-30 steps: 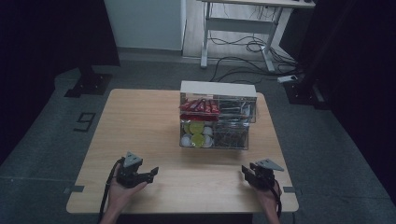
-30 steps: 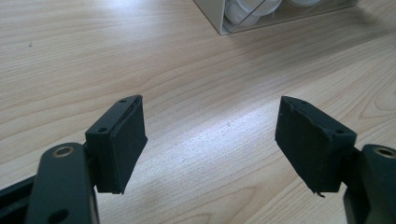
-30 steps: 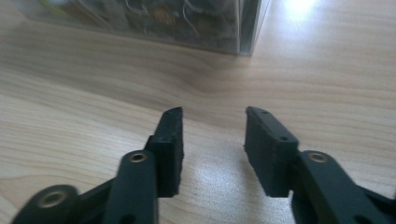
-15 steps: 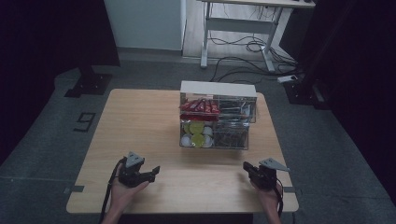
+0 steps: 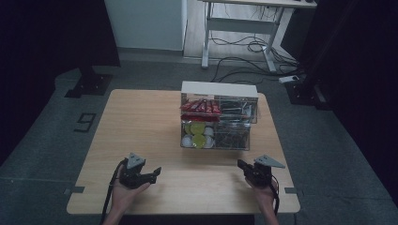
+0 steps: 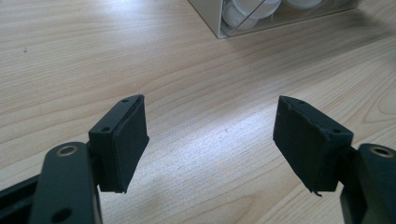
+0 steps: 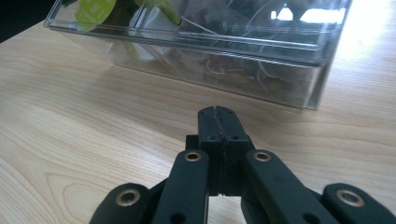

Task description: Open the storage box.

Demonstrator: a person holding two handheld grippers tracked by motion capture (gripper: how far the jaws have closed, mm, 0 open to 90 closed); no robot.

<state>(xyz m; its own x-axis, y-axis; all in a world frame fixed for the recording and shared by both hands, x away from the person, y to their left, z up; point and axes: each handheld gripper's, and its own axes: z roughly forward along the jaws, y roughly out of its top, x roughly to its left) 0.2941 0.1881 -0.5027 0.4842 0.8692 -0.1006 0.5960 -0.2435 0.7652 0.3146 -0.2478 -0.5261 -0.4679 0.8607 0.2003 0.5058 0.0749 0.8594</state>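
Comparing with the frame a second earlier, the right hand-held gripper (image 5: 242, 165) is seen with its jaws now pressed together, nothing between them, where they stood apart before; they have just been closing. The left hand-held gripper (image 5: 156, 172) is seen in the same place, its jaws wide apart over bare wood, with nothing between the pads (image 6: 122, 140). Both are held low over the near edge of the bench (image 5: 141, 122), at about seven and five o'clock from the clear organiser box (image 5: 218, 123), which is unmoved at the far middle of the bench, well apart from both. Red packets (image 5: 201, 107) are kept in its upper tier, green-lidded and white pods (image 5: 197, 136) in the lower. A "9" (image 5: 85, 122) is marked on the floor at nine o'clock of the bench. No packet lettering can be read.
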